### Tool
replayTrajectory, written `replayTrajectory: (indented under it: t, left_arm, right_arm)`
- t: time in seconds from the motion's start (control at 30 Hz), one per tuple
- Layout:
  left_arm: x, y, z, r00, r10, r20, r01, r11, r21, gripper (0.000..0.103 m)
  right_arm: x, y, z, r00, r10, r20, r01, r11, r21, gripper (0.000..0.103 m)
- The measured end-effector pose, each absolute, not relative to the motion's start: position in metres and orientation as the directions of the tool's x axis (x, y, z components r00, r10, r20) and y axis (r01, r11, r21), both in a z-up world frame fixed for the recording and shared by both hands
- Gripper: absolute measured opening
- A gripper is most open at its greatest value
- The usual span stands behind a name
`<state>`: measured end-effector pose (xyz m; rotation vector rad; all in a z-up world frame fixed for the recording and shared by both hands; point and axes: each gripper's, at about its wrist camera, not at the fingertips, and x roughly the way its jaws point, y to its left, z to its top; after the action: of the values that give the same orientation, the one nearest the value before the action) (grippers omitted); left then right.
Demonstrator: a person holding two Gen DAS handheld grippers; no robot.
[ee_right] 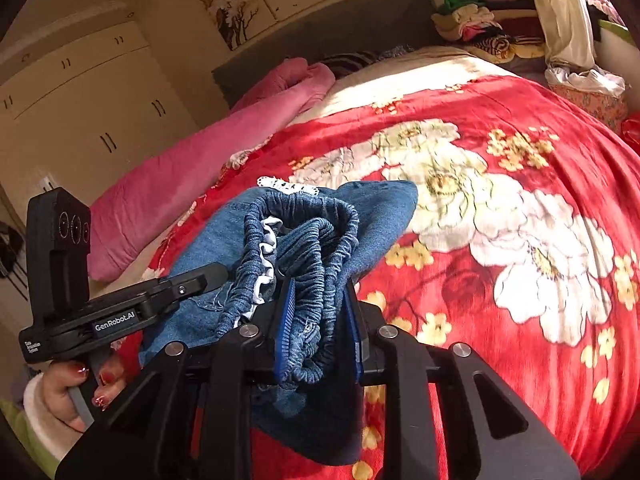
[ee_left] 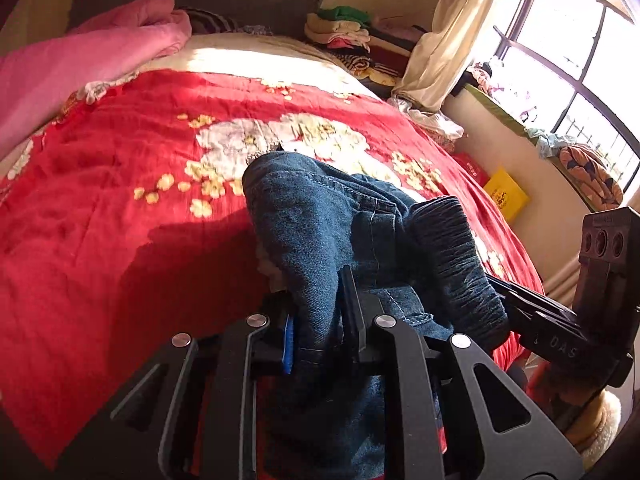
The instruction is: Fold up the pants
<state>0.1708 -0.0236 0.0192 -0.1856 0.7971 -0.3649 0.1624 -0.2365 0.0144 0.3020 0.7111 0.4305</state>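
Both grippers' fingers clamp bunched pants (ee_left: 320,216): left gripper (ee_left: 320,320) on denim, right gripper (ee_right: 318,328) on elastic waistband (ee_right: 308,240). Risk: thick wad slips free, drops crumpled onto bed (ee_left: 120,200).

You've got blue denim pants (ee_right: 372,216) bunched up and lifted above the red flowered bedspread (ee_right: 520,128) — the gathered elastic waistband (ee_right: 316,240) crumpled on the near side, denim hanging below, white lace trim at the far edge.

Blue denim pants (ee_right: 372,216) (ribbed elastic waistband) over a matt, crinkled red cotton bedspread (ee_right: 500,360).
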Motion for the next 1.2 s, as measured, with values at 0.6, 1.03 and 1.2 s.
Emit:
replayTrajectory:
  t: [0.6,1.03,1.2]
  left_arm:
    - [0.249,-0.004,-0.044,0.607,-0.275,-0.746,0.097,0.957,-0.274,0.036]
    - [0.237,0.017,-0.046,0.62,-0.25,-0.744,0.053,0.959,-0.278,0.063]
    - [0.226,0.019,-0.037,0.641,-0.217,-0.736,0.049,0.969,-0.243,0.063]
  right_arm:
    - [0.266,-0.244,-0.057,0.594,0.45,-0.667,-0.131,0.872,0.472,0.039]
    - [0.251,-0.25,-0.053,0.623,0.412,-0.665,-0.085,0.881,0.465,0.062]
    - [0.239,-0.254,-0.043,0.65,0.381,-0.658,-0.083,0.896,0.437,0.066]
